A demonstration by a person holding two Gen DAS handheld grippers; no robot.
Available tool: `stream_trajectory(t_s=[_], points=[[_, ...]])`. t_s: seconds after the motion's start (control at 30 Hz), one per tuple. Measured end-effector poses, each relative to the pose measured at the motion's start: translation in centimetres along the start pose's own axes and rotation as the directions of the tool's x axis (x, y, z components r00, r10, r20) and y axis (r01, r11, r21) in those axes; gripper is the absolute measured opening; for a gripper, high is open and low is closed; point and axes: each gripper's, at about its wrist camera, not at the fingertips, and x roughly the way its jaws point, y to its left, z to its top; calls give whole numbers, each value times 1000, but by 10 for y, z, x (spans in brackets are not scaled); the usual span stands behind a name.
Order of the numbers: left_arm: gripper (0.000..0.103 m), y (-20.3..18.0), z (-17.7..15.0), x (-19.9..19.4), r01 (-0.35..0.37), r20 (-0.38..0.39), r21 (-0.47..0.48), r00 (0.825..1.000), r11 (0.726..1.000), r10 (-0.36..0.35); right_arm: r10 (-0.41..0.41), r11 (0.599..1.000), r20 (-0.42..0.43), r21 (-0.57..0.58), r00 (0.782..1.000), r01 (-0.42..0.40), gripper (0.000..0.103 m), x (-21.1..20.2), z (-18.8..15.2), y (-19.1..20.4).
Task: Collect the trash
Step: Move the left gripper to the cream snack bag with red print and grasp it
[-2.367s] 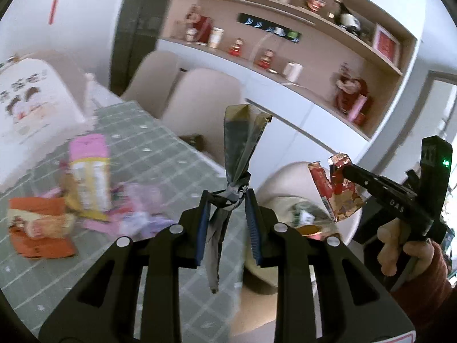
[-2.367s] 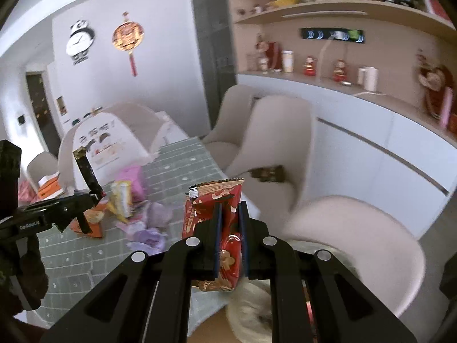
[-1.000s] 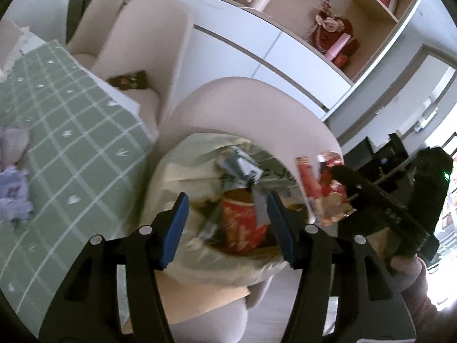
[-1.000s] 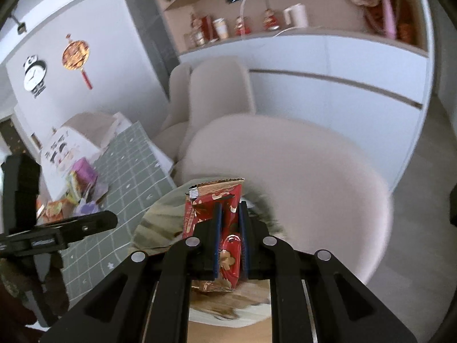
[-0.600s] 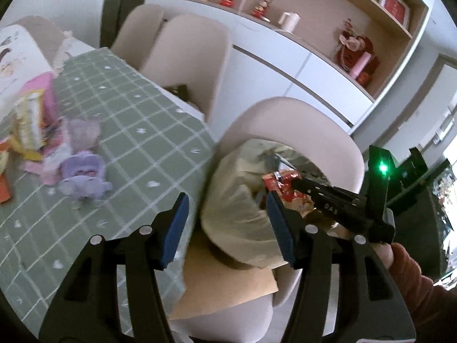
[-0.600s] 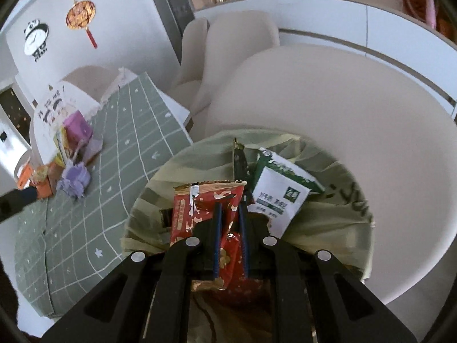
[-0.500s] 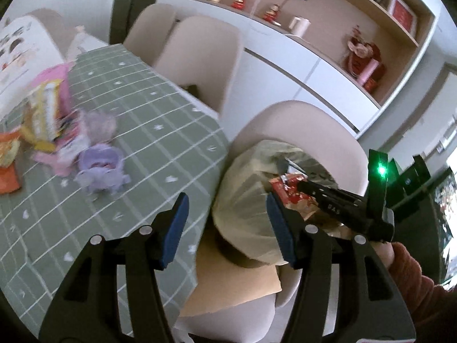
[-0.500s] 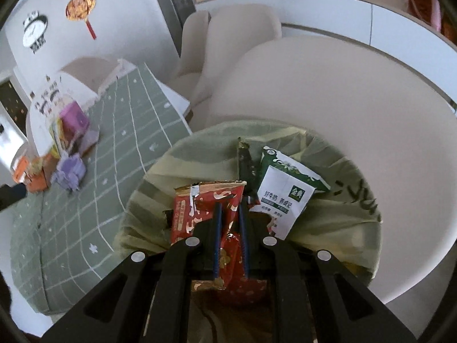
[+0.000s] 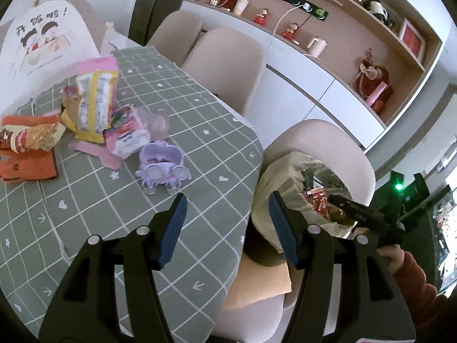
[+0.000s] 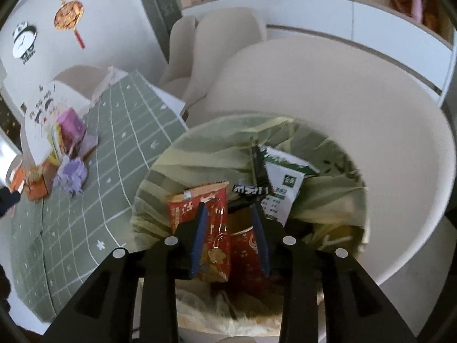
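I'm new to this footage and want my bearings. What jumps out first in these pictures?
The right gripper hangs over a trash bag on a chair, its jaws opening around a red snack wrapper. On the green checked tablecloth lies a heap of bright wrappers beside a purple toy. The left gripper is open and empty.

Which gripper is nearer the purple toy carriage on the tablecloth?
Left. The left gripper hangs just short of the purple toy carriage; the right gripper is off the table, over the trash bag.

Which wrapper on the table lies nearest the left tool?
The purple blister pack, alone at the pile's near edge, just ahead of the open left tool; the pink and orange wrappers lie farther back.
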Motion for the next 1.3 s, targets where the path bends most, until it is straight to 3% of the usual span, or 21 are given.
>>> stream_trajectory(t_s=[0.23,0.5,0.6,0.67,0.73,0.83,0.97,1.1,1.17,1.3], points=[[57,39,7,-16,0,20,0,1000,1000,0,-24,998,114,59,993,17,31,-37,7,17],[57,132,10,-53,-83,64,7,995,996,83,66,996,256,47,964,-80,31,-55,9,99],[57,177,16,-66,-118,77,16,990,993,117,108,993,282,5,953,-114,49,-52,4,140],[57,200,22,-72,-138,80,39,988,990,135,134,991,262,-17,956,-134,51,-48,-3,164],[57,227,32,-75,-159,77,65,985,985,154,156,988,186,-42,970,-151,51,-36,-10,192],[57,252,49,-75,-136,79,100,989,986,129,144,988,127,-66,981,-137,51,-26,-25,220],[57,256,66,-59,-113,38,231,993,966,108,126,988,61,-101,990,-120,51,-19,-40,239],[57,255,76,-32,-99,-31,356,993,929,118,98,988,31,-125,995,-93,51,-16,-43,241],[57,260,80,-22,-117,-50,364,988,924,145,98,990,26,-108,995,-95,51,-14,-40,238],[57,280,83,-6,-106,-136,291,979,951,151,74,993,22,-97,997,-71,51,-9,-29,235]])
